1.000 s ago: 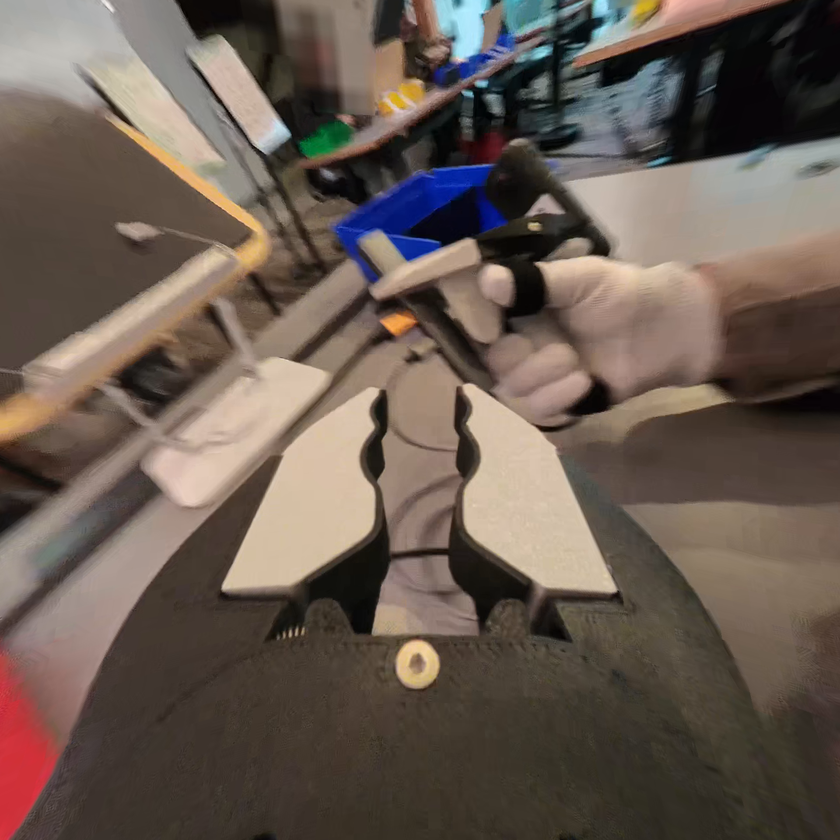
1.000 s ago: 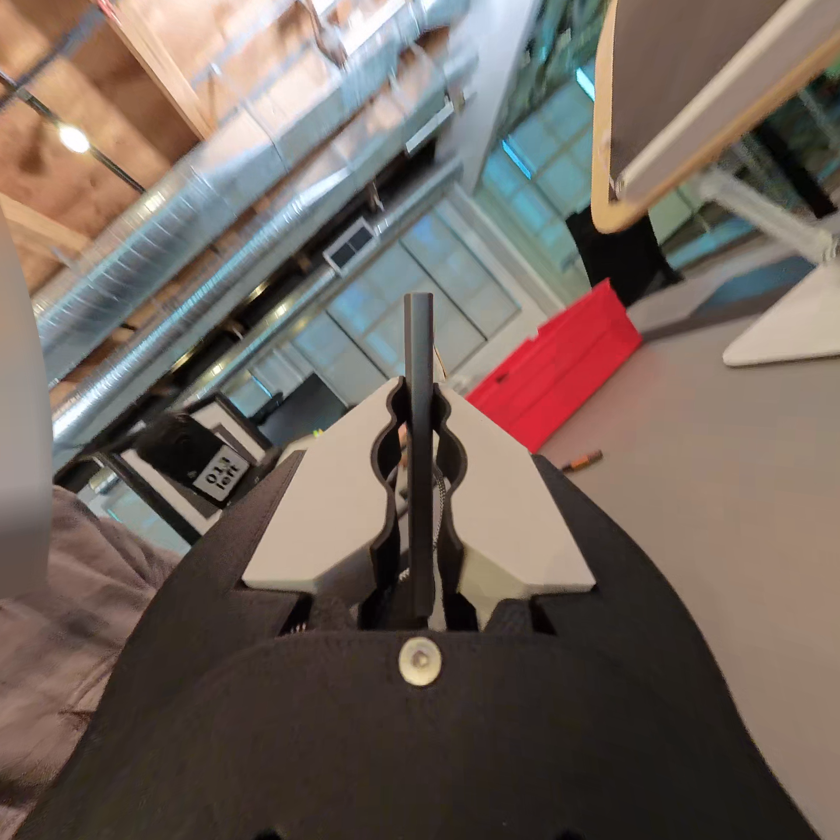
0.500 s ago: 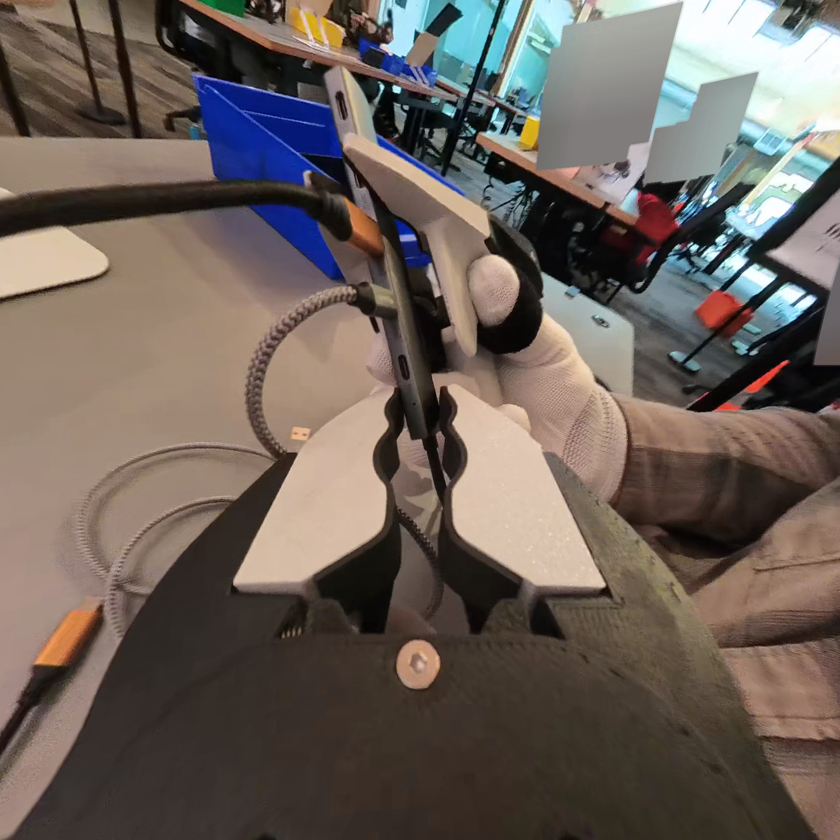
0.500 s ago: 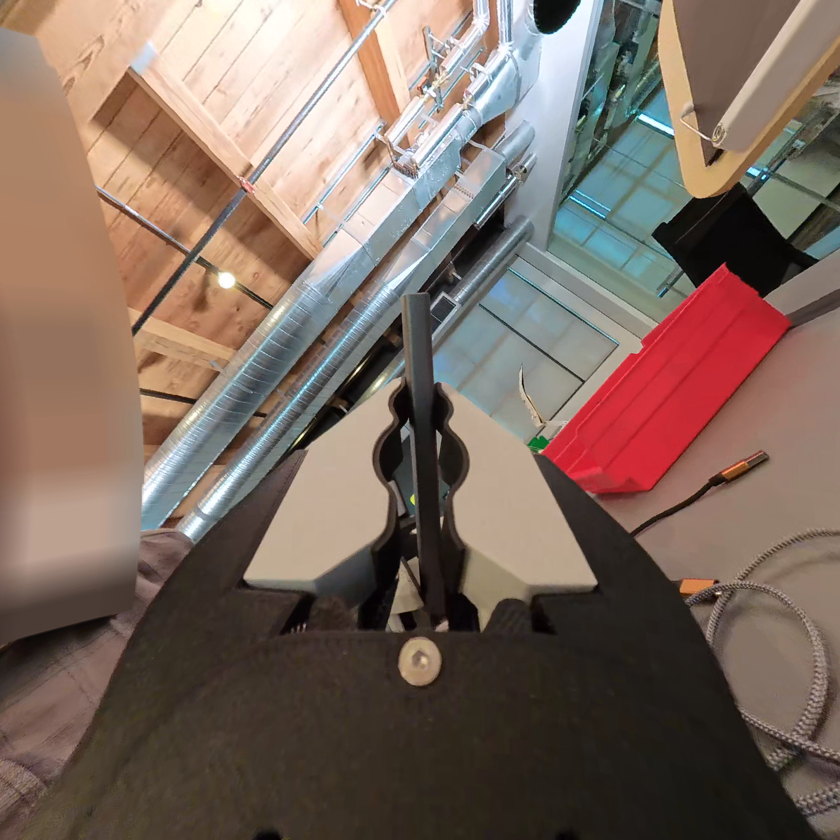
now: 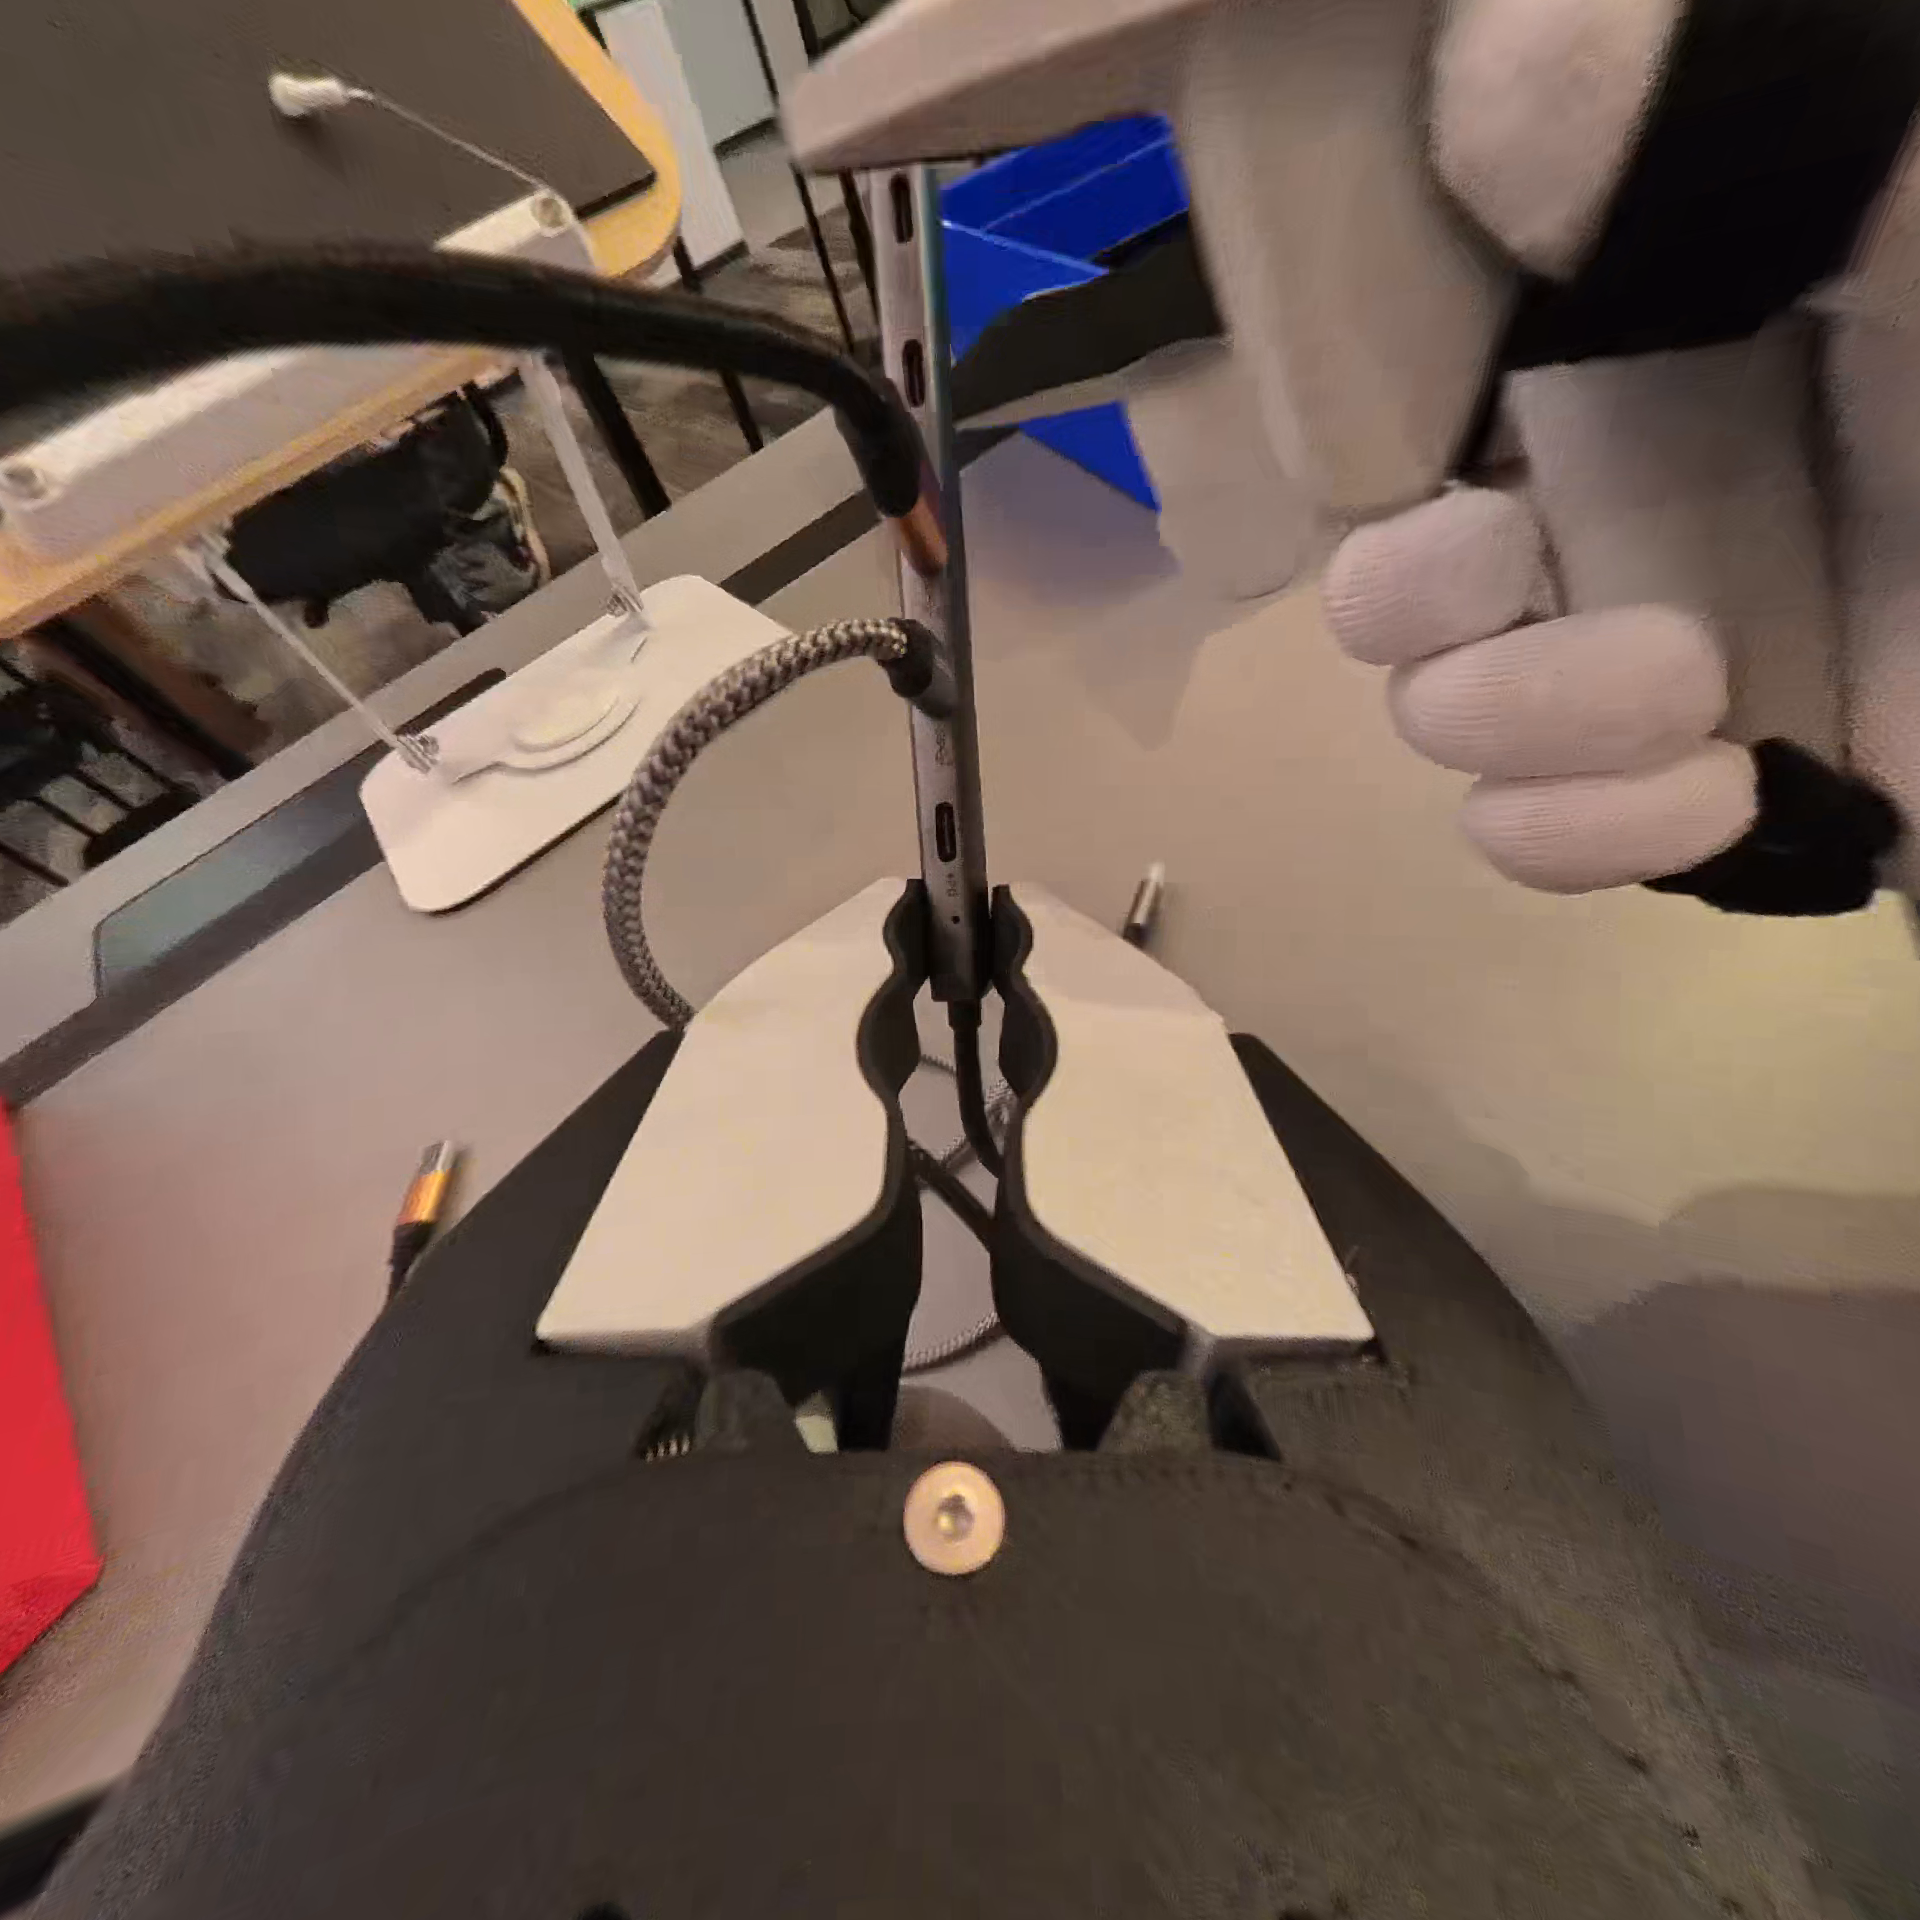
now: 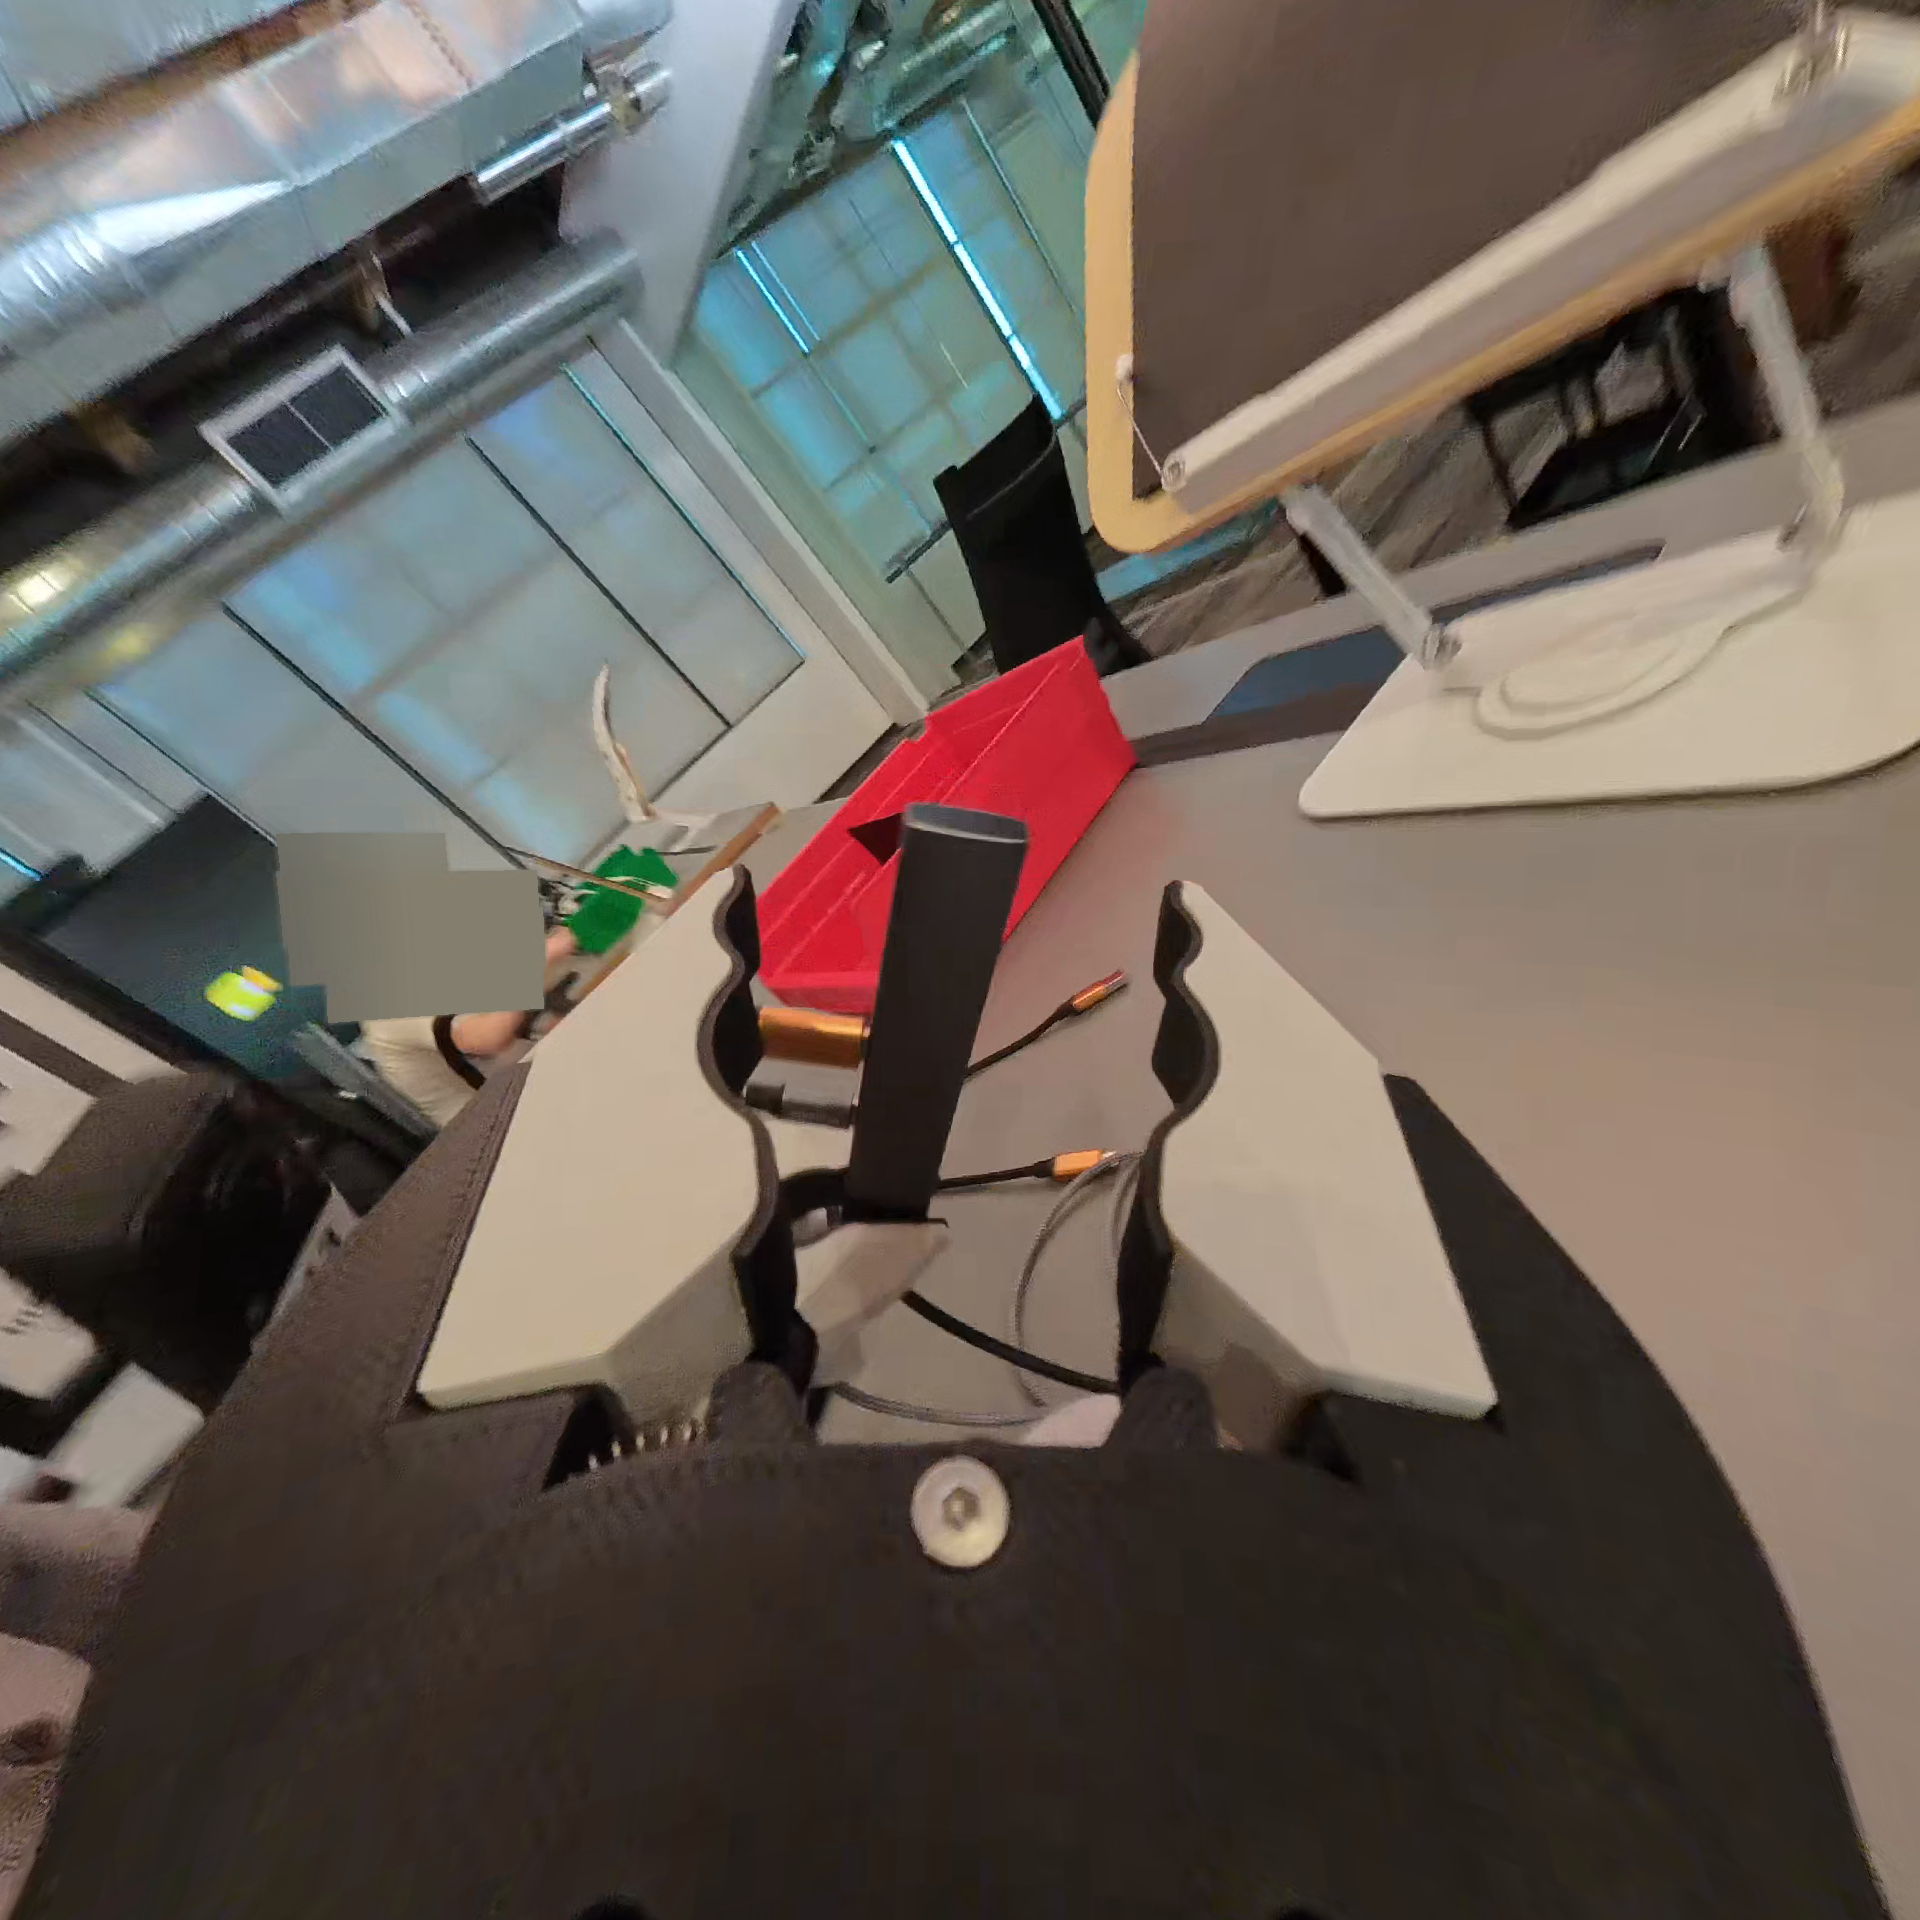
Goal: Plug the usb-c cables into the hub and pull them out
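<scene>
No readable text, brand, number or sign is found in either view. Small light markings are seen on the narrow edge of the hub [image 5: 940, 727], at the centre of the left wrist frame, one between the plugged cables and the free port, another just above the fingertips; they are too small and blurred to be made out. A pale paper strip [image 6: 613, 743] in the centre left of the right wrist frame carries nothing legible.

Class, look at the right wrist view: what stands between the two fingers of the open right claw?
In the right wrist view, the dark hub stands between them, touching neither, with two plugs in its left side.
</scene>
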`<act>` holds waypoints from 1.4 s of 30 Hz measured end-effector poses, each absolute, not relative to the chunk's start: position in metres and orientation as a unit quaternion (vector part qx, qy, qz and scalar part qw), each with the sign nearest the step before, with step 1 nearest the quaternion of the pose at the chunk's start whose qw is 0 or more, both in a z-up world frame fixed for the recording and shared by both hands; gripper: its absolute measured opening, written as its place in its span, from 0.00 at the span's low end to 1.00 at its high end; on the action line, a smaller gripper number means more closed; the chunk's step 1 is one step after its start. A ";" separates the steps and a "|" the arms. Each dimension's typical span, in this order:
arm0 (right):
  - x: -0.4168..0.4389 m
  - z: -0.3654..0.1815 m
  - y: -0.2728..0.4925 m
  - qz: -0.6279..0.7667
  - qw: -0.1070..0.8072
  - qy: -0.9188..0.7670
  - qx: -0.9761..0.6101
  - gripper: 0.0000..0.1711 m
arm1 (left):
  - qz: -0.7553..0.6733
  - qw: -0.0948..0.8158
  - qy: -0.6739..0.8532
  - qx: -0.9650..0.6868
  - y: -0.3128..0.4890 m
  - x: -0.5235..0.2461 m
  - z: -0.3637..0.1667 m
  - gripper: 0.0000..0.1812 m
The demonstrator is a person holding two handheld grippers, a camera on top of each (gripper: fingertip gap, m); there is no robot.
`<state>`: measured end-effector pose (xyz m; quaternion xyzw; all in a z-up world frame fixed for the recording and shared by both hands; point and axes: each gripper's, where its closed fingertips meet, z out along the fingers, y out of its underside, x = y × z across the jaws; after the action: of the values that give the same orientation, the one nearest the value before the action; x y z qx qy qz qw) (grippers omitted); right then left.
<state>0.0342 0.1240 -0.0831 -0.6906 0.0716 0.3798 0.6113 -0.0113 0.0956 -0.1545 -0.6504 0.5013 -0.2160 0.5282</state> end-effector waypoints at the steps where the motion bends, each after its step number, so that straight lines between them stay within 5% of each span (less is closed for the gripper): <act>1: 0.031 -0.088 0.128 0.409 0.589 0.082 -0.692 0.44 | -0.206 0.541 0.501 -0.643 0.094 -0.008 -0.154 0.06; 6: 0.016 -0.106 0.139 0.476 0.539 0.070 -0.692 0.38 | -0.205 0.556 0.495 -0.635 0.087 0.003 -0.157 0.06; 9: 0.017 -0.101 0.139 0.464 0.554 0.049 -0.690 0.10 | -0.205 0.551 0.491 -0.643 0.090 0.006 -0.164 0.06; 17: 0.031 -0.104 0.145 0.437 0.542 -0.003 -0.717 0.09 | -0.245 0.534 0.531 -0.610 0.065 0.012 -0.163 0.18; 22: 0.029 -0.117 0.135 0.443 0.438 -0.109 -0.775 0.09 | -0.295 0.591 0.570 -0.489 0.006 -0.015 -0.115 0.14; 28: 0.021 -0.148 0.106 0.417 0.275 -0.262 -0.826 0.09 | -0.196 0.652 0.605 -0.413 0.051 -0.043 -0.060 0.12; 34: -0.002 -0.173 0.066 0.412 0.133 -0.393 -0.811 0.09 | -0.035 0.584 0.763 -0.275 0.090 -0.004 -0.103 0.19; 42: -0.014 -0.170 0.040 0.442 0.072 -0.476 -0.757 0.09 | -0.093 0.501 0.845 -0.161 0.071 0.015 -0.138 0.14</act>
<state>-0.0137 0.0395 -0.1705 -0.7569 -0.4759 0.4420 0.0723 0.0150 0.0715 -0.1377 -0.1614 0.8450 -0.0929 0.5013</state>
